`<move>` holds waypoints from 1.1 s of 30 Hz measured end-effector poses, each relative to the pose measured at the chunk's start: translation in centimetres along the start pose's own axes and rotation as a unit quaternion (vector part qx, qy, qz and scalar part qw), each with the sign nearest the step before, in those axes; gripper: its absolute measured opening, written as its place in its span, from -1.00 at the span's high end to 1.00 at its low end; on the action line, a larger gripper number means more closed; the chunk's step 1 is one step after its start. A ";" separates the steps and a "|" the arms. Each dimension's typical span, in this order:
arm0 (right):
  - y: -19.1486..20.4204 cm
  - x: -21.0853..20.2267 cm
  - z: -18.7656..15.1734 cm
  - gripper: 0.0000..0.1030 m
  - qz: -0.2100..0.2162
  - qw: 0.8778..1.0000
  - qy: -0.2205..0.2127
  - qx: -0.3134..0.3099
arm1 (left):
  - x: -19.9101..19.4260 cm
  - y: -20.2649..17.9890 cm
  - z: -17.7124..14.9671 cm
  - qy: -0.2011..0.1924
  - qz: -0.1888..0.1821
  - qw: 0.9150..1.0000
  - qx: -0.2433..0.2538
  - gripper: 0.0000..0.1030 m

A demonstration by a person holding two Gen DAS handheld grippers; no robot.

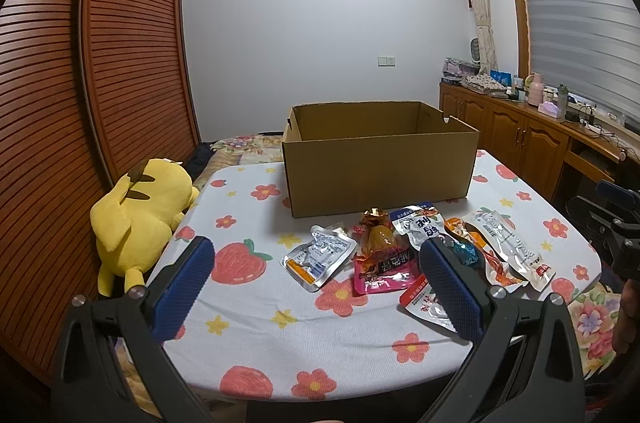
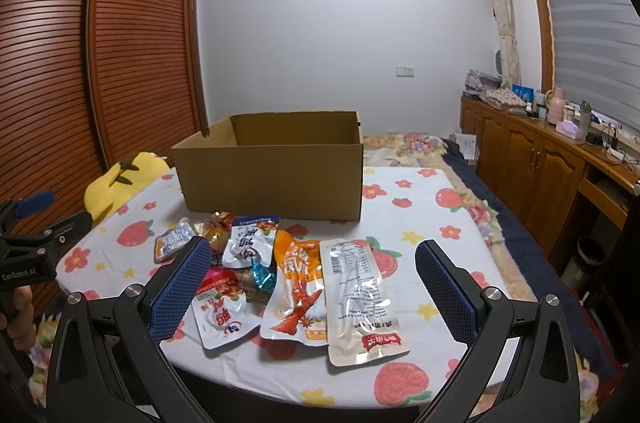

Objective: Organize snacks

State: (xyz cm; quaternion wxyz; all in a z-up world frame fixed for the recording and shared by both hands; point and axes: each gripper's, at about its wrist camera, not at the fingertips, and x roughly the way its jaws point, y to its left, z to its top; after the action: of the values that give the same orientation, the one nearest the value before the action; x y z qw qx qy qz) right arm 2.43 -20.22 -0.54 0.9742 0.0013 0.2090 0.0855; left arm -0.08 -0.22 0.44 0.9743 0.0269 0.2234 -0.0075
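Snacks (image 2: 280, 275) sit in a loose overlapping pile on the near half of the table (image 1: 248, 307), just in front of the open cardboard box (image 1: 380, 167). Yellow plush toy (image 1: 140, 223) lies off the table's left edge, wardrobe (image 1: 100, 63) behind it. Mostly flat foil pouches: silver, orange, pink, one long clear pack (image 2: 362, 299) on the right. Left gripper (image 1: 316, 287) and right gripper (image 2: 312, 287) both hang above the near edge, jaws spread, holding nothing.

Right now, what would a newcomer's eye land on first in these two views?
The open cardboard box at the table's far side, then the snack packets strewn in front of it on the flowered tablecloth. A yellow plush toy lies off the table's left edge.
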 end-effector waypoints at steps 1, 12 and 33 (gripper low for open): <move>0.0 -0.1 0.0 -1.00 0.000 1.000 0.000 0.000 | 0.0 0.0 0.0 0.000 0.001 1.000 0.001 -1.00; 0.1 -0.1 0.0 -1.00 0.000 1.000 0.000 0.000 | -0.2 0.1 0.4 -0.002 0.000 1.000 0.000 -1.00; 0.0 0.2 -0.6 -1.00 0.004 1.000 0.009 0.002 | 0.2 0.0 -0.2 0.007 -0.003 1.000 0.001 -1.00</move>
State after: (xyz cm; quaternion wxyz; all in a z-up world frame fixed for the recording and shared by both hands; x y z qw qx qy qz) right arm 2.38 -20.23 -1.15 0.9718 0.0035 0.2182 0.0893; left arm 0.04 -0.22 0.17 0.9728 0.0274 0.2298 -0.0108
